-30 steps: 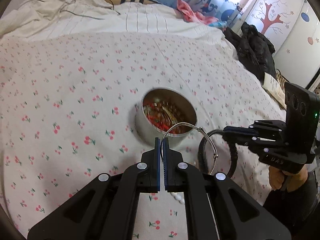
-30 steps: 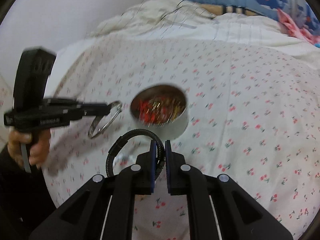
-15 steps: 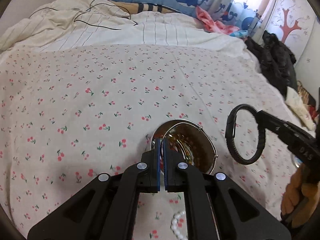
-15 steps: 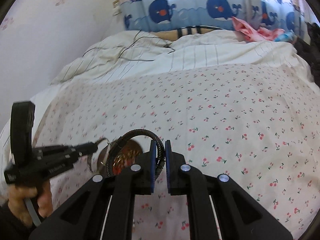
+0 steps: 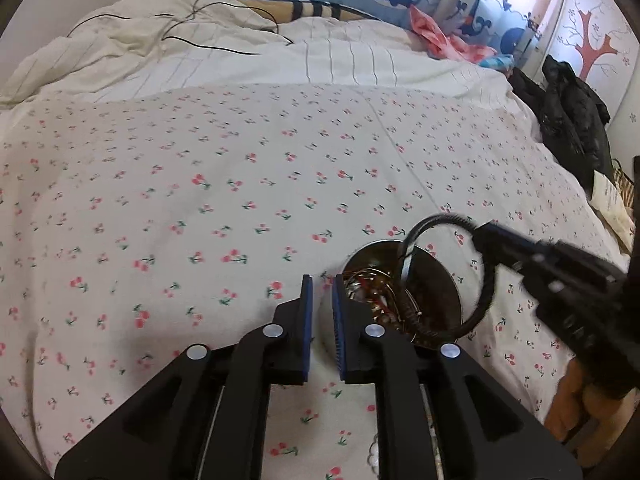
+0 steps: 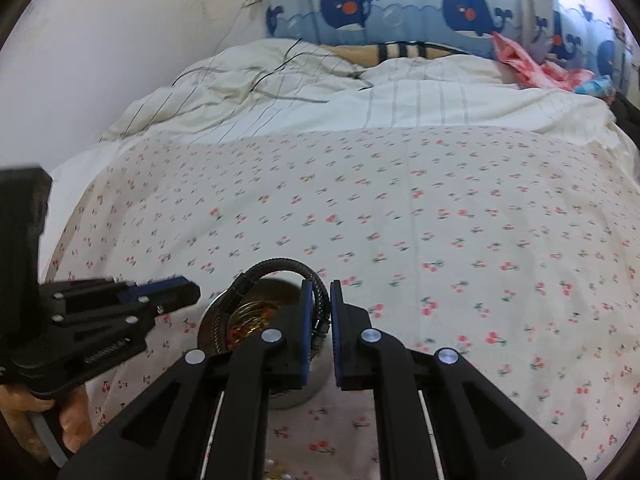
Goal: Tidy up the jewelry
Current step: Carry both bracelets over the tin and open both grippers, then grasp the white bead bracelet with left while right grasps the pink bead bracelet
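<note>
Here, on a cherry-print sheet (image 5: 248,184), the right gripper (image 6: 319,320) is pinching a black bracelet (image 6: 280,266), standing upright over the round tin (image 5: 436,276). The left gripper (image 5: 320,312) is hanging slightly parted, holding nothing.

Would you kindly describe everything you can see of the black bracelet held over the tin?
The black bracelet is a slim, ridged hoop, dark and corded-looking, with a metallic clasp section. It stands roughly upright, gripped at one side between the blue pads of the right gripper. In the left wrist view its lower arc hangs at the round metal tin, above the jewelry inside; whether it touches the tin is unclear.
</note>
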`<act>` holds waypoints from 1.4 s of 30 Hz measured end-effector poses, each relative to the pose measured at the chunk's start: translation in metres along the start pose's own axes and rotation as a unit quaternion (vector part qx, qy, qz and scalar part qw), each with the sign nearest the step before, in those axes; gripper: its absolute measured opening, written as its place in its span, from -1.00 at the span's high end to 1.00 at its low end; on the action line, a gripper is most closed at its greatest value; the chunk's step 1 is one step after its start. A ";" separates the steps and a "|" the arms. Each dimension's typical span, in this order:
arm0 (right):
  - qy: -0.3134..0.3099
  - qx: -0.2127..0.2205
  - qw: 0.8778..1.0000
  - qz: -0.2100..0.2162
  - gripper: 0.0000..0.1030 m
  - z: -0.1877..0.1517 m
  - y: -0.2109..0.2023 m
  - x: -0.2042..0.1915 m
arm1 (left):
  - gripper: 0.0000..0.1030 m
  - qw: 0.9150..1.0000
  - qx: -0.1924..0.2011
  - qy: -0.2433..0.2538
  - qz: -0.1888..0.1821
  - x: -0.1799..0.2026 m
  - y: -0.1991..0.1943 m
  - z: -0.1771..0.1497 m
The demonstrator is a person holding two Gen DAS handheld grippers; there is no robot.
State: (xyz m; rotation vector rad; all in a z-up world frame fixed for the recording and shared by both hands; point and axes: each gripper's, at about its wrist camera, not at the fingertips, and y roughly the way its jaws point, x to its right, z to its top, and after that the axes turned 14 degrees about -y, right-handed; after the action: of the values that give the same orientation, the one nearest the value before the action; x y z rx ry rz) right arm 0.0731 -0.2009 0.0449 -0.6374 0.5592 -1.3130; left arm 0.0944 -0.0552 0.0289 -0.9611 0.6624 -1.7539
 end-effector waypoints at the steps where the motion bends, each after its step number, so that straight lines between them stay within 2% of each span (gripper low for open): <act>1: -0.009 -0.009 1.000 0.005 0.81 -0.001 0.005 -0.006 | 0.72 1.000 0.002 0.001 0.001 -0.001 -0.001 0.000; 5: -0.031 -0.041 0.999 0.003 0.75 -0.007 0.015 -0.016 | 0.56 1.000 0.002 0.018 0.012 -0.001 -0.004 -0.005; 7: -0.024 -0.031 0.999 -0.003 0.31 -0.008 0.006 -0.009 | 0.50 0.999 -0.001 0.026 0.018 -0.002 -0.005 -0.009; 9: -0.023 -0.021 0.999 -0.014 0.22 -0.009 -0.009 -0.001 | 0.42 0.999 -0.002 0.040 0.027 -0.004 -0.009 -0.015; 11: -0.026 -0.026 0.999 -0.012 0.21 -0.013 -0.016 0.006 | 0.30 0.998 -0.006 0.051 0.031 -0.007 -0.013 -0.021; 17: -0.050 -0.100 0.991 0.076 0.21 -0.048 -0.012 0.011 | 0.24 0.995 -0.069 0.074 -0.016 -0.008 -0.011 -0.044; 23: -0.104 -0.129 0.980 0.107 0.21 -0.074 -0.015 -0.014 | 0.23 0.983 -0.102 0.150 -0.002 0.013 -0.006 -0.081; 29: -0.141 -0.138 0.977 0.082 0.21 -0.081 -0.005 -0.043 | 0.19 0.980 -0.112 0.164 0.018 0.021 0.006 -0.103; 33: -0.178 -0.145 0.973 0.039 0.19 -0.086 0.005 -0.055 | 0.17 0.976 -0.097 0.189 0.036 0.028 0.008 -0.111; 37: -0.172 -0.152 0.973 -0.021 0.16 -0.083 0.009 -0.041 | 0.17 0.973 -0.060 0.205 0.092 0.026 0.006 -0.107; 38: -0.160 -0.154 0.975 -0.025 0.16 -0.082 0.011 -0.035 | 0.17 0.972 -0.052 0.202 0.109 0.022 0.006 -0.104; 39: -0.147 -0.155 0.977 -0.021 0.15 -0.082 0.011 -0.028 | 0.17 0.974 -0.054 0.194 0.108 0.018 0.006 -0.102; 42: -0.148 -0.149 0.978 0.004 0.15 -0.081 0.009 -0.029 | 0.17 0.978 -0.073 0.175 0.082 0.013 0.008 -0.098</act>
State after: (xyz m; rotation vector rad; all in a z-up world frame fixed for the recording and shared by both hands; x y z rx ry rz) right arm 0.0174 -0.1804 -0.0181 -1.0565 0.5154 -1.1077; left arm 0.0132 -0.0703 -0.0256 -0.6751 1.0791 -1.7603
